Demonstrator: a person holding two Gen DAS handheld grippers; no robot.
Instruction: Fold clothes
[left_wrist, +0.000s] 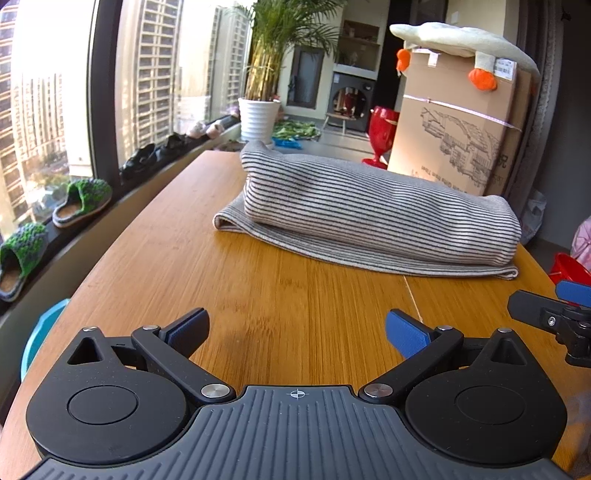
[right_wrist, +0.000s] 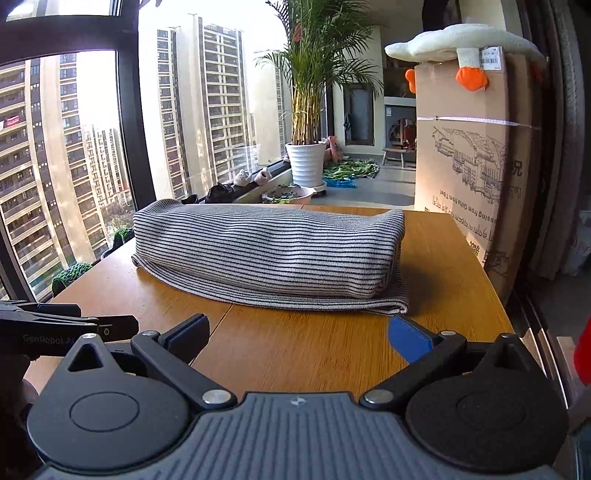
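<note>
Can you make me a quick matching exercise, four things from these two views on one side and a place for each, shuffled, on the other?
1. striped garment
2. plush goose
3. green slippers
4. palm

A. on the window ledge
B. in a white ribbed pot
C. folded on the wooden table
D. atop the cardboard box

Pairs: 1-C, 2-D, 3-A, 4-B

Black claw (left_wrist: 297, 332) arms, blue pads (left_wrist: 406, 334), silver pivot screws
</note>
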